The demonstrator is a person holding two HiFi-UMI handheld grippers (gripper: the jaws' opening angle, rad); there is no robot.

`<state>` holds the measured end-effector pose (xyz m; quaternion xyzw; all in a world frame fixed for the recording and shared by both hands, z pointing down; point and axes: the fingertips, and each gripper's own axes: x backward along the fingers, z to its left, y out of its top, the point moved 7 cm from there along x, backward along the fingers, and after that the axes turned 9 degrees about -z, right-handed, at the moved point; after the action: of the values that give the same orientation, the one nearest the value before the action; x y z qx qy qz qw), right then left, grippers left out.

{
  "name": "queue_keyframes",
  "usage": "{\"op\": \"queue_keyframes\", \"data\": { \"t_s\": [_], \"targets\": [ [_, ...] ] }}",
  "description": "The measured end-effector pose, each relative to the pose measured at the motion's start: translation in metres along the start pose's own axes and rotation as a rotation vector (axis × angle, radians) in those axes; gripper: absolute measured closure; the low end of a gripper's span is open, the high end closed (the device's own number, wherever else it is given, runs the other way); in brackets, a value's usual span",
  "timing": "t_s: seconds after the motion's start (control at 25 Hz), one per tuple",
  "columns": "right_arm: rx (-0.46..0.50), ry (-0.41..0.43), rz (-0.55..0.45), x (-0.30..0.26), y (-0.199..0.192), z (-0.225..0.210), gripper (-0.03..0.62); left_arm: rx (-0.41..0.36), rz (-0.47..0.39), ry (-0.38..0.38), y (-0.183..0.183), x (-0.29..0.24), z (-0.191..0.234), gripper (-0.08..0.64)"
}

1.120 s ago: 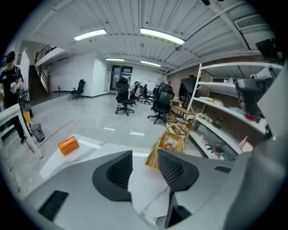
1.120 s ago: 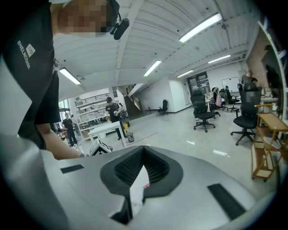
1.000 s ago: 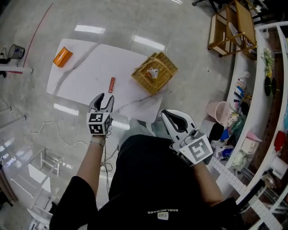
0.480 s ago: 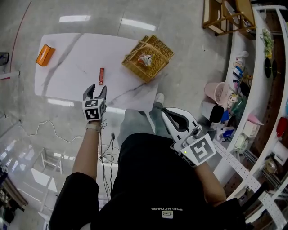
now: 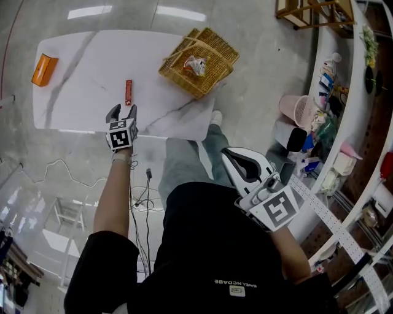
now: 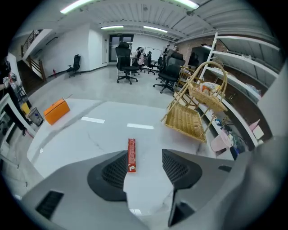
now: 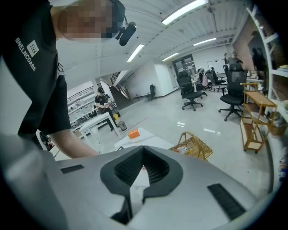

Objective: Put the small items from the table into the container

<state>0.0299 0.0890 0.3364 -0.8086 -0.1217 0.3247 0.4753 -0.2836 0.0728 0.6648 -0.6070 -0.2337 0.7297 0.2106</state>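
A red snack bar (image 5: 128,92) lies on the white marble table (image 5: 86,55). A small orange box (image 5: 45,69) sits at the table's far left. The wicker basket (image 5: 215,43) stands at the table's right end with a pale wrapped item (image 5: 195,64) inside. My left gripper (image 5: 122,109) hangs open over the table's near edge, just short of the bar. In the left gripper view the red bar (image 6: 131,155) lies ahead of the left gripper (image 6: 144,168), by its left jaw, with nothing between the jaws. My right gripper (image 5: 228,156) is shut and empty, held by the person's torso, off the table.
A pink bin (image 5: 296,110) and cluttered shelving line the right side. A wooden cart (image 5: 313,12) stands beyond the basket. A cable (image 5: 146,184) trails on the floor under the left arm. Office chairs (image 6: 126,63) stand far behind the table.
My left gripper has dropped toward the table's near edge, closer to the red bar, with its jaws spread wider. The right gripper sank slightly beside the torso.
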Motion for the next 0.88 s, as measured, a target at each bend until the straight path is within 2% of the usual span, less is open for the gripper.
{"op": "queue_keyframes", "data": {
  "t_s": [0.88],
  "targets": [
    [-0.079, -0.028, 0.091, -0.015, -0.049, -0.011, 0.592, -0.038, 0.146, 0.041, -0.062, -0.078, 0.024, 0.341]
  ]
}}
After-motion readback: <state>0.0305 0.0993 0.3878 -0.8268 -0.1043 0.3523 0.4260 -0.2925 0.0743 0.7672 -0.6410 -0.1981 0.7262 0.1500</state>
